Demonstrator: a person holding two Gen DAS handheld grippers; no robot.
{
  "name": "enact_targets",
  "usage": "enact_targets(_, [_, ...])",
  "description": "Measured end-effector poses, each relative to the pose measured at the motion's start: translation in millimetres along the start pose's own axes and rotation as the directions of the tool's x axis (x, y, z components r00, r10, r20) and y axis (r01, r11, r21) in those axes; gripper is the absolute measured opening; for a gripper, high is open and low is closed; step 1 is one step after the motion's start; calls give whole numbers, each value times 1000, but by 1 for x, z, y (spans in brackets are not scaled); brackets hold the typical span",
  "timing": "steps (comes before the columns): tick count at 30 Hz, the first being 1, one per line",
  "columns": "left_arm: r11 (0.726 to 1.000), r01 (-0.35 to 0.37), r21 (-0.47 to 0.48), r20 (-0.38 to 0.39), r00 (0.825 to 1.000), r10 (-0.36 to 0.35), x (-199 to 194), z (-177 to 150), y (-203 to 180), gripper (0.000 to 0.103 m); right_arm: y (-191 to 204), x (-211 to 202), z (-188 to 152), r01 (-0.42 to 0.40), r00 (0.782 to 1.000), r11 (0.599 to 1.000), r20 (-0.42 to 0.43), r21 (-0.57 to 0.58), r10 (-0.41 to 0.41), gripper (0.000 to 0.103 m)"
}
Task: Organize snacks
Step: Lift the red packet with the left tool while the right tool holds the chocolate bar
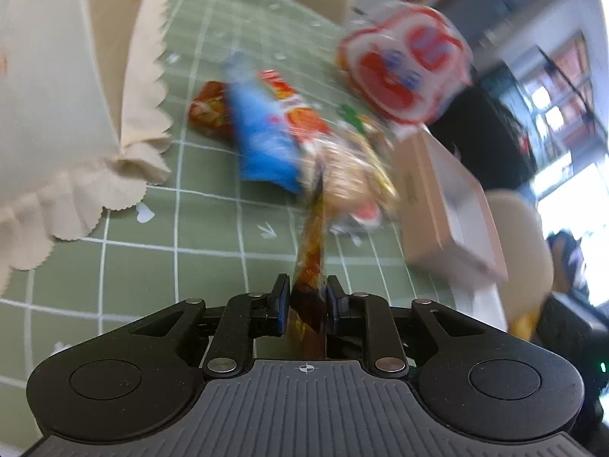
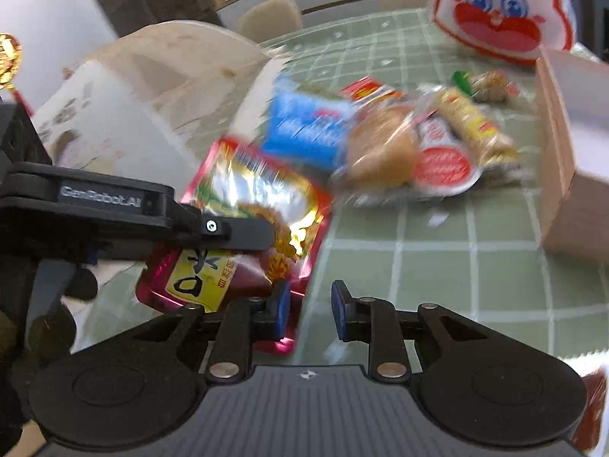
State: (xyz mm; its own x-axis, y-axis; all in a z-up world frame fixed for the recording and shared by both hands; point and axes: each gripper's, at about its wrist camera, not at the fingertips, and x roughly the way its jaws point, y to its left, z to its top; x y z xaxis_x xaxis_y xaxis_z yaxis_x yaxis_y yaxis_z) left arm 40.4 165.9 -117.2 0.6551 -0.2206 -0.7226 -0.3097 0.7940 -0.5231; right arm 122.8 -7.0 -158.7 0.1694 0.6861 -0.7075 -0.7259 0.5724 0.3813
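- The left gripper (image 1: 307, 297) is clamped on the edge of a red foil snack packet (image 1: 310, 262); its own camera sees that packet only edge-on, a thin strip rising from between the blue pads.
- The right wrist view shows the same packet's face (image 2: 243, 213): shiny red and gold with a yellow label, held off the table by the left gripper's black arm (image 2: 213, 228) coming in from the left.
- The right gripper (image 2: 308, 308) has its jaws a little apart with nothing between the pads; only tablecloth shows in the gap, and the red packet's corner lies just behind its left finger.
- The green gridded tablecloth (image 2: 437, 266) carries the snack pile: a blue packet (image 2: 304, 133), a wrapped bun (image 2: 380, 148) overlapping it, a round red-and-white labelled pack (image 2: 441, 163) and a long yellow-wrapped bar (image 2: 479, 125).
- Only the left view shows a dark red packet (image 1: 207, 108) lying behind the blue one (image 1: 262, 141).
- A white-and-red bag with a cartoon face (image 2: 498, 11) stands at the far side, beside an open cardboard box (image 2: 563, 175); what the box holds cannot be made out in either view.
- A cream fabric basket with a scalloped frill (image 1: 57, 95) sits at the left; its inside is not visible.
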Motion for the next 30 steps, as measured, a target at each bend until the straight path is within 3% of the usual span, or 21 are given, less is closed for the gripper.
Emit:
enact_targets(7, [988, -77, 131, 4, 997, 78, 5, -27, -31, 28, 17, -11, -25, -3, 1000, 994, -30, -110, 0, 25])
enact_targets(11, [976, -124, 178, -17, 991, 129, 12, -33, -39, 27, 12, -40, -27, 107, 994, 979, 35, -176, -103, 26])
enact_targets(13, [972, -141, 189, -13, 989, 146, 12, -35, -40, 26, 6, -60, -31, 192, 980, 963, 82, -191, -179, 32])
enact_targets(15, [971, -153, 182, -12, 987, 158, 11, -35, -41, 24, -3, -81, -40, 299, 952, 936, 133, -188, -277, 59])
enact_targets(17, [976, -158, 152, -21, 986, 162, 8, -36, -41, 24, -16, -99, -50, 384, 917, 912, 171, -144, -359, 67])
enact_targets(18, [978, -153, 141, -28, 987, 159, 8, -36, -42, 24, -23, -106, -55, 415, 902, 904, 179, -105, -394, 67])
enact_targets(20, [982, -133, 135, -46, 989, 140, 8, -40, -43, 24, -37, -114, -63, 436, 890, 899, 166, -38, -424, 69])
enact_targets(23, [985, -102, 138, -77, 991, 113, 8, -48, -48, 24, -55, -113, -67, 442, 887, 895, 123, 59, -446, 69])
enact_targets(26, [988, -66, 140, -104, 991, 81, 5, -57, -54, 24, -62, -106, -68, 444, 884, 892, 119, 83, -452, 69])
enact_targets(28, [988, -42, 148, -120, 991, 60, 3, -62, -59, 24, -60, -96, -63, 450, 884, 892, 117, 55, -453, 65])
enact_targets(30, [986, -20, 163, -140, 989, 43, 2, -67, -64, 24, -58, -87, -59, 453, 885, 891, 108, 21, -453, 52])
